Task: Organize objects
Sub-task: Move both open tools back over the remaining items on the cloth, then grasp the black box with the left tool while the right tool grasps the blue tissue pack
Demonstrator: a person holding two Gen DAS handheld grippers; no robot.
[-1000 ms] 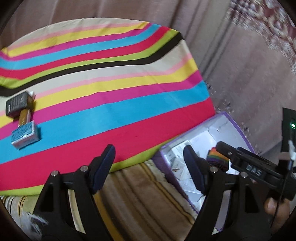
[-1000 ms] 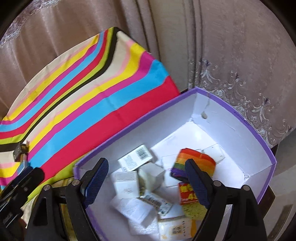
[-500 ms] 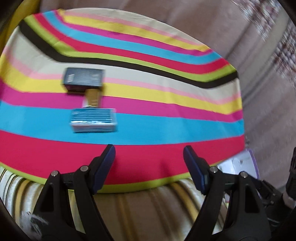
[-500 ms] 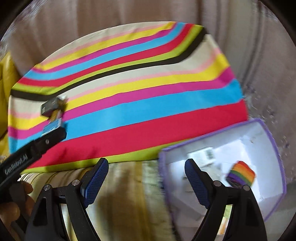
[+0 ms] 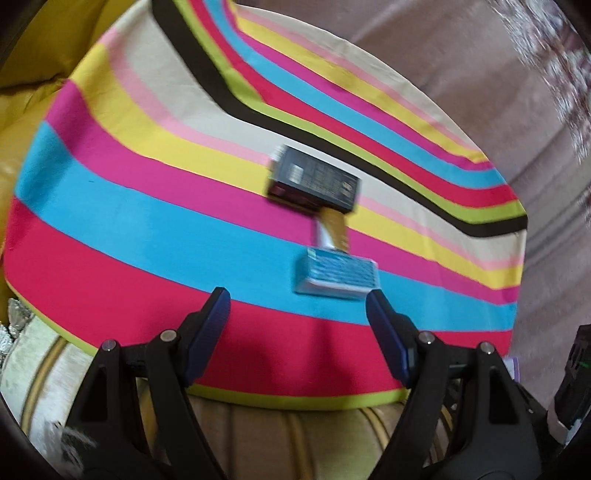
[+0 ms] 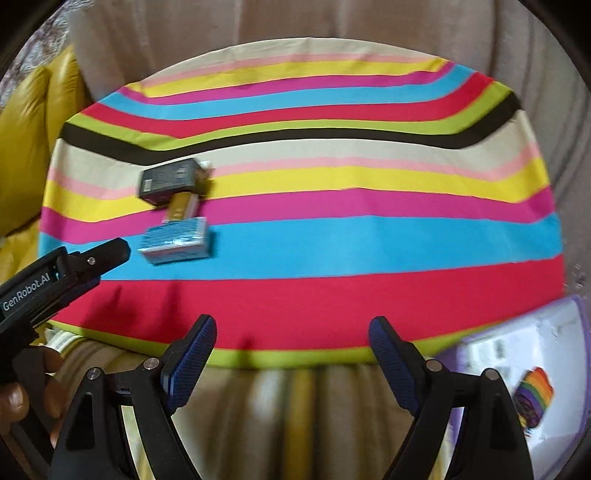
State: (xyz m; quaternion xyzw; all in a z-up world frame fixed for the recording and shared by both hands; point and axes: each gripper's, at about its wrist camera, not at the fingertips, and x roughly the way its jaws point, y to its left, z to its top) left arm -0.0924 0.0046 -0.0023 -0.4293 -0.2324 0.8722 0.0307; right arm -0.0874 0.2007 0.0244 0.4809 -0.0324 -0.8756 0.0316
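Observation:
Three small items lie in a row on the striped tablecloth [image 5: 147, 229]: a black box [image 5: 314, 181], a gold packet [image 5: 332, 232] and a light blue box [image 5: 338, 275]. My left gripper [image 5: 297, 325] hangs open and empty just short of the blue box. In the right wrist view the same black box [image 6: 170, 179], gold packet [image 6: 181, 208] and blue box [image 6: 177, 242] sit at left, with the left gripper [image 6: 110, 254] beside the blue box. My right gripper [image 6: 291, 347] is open and empty over the cloth's near edge.
A purple-rimmed white box [image 6: 554, 332] at lower right holds a rainbow-striped item [image 6: 535, 391] and small white boxes. A yellow cushion [image 6: 26, 122] lies left of the table. Curtains [image 6: 295, 22] hang behind. A beige striped cloth [image 5: 295, 435] drapes below the table edge.
Both grippers have swung left, away from the purple box and across the striped cloth. The three small items now sit closer to the left gripper. Both stay open.

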